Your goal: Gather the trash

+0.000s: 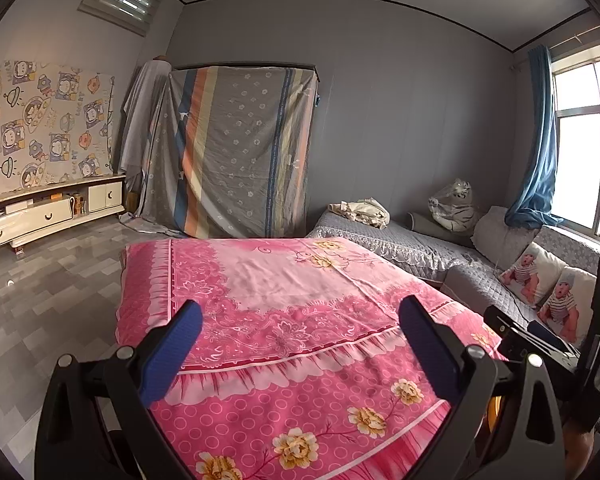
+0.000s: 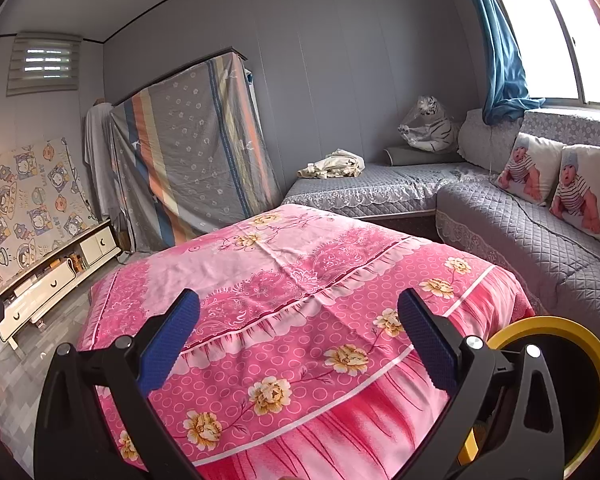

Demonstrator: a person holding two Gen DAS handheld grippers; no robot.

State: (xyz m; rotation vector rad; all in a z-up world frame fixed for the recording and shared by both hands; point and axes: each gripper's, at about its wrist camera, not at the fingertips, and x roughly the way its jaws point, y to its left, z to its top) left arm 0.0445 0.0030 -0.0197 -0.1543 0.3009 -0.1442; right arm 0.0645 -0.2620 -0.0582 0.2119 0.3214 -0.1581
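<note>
My left gripper (image 1: pixel 300 320) is open and empty, held above the near end of a table covered with a pink floral cloth (image 1: pixel 284 280). My right gripper (image 2: pixel 298 314) is open and empty above the same pink cloth (image 2: pixel 300 264). A yellow-rimmed round bin (image 2: pixel 580 344) sits low at the right, just beside the right finger; part of its orange-yellow rim shows in the left wrist view (image 1: pixel 494 408). The right gripper's black body also shows at the right edge of the left wrist view (image 1: pixel 540 340). No trash shows on the cloth.
A grey quilted corner sofa (image 2: pixel 520 216) runs along the right with two baby-print cushions (image 2: pixel 556 184), a crumpled beige cloth (image 2: pixel 336 164) and a bagged toy tiger (image 2: pixel 432 124). A cloth-draped cabinet (image 1: pixel 236 148) stands at the back. A white TV stand (image 1: pixel 48 208) lines the left wall.
</note>
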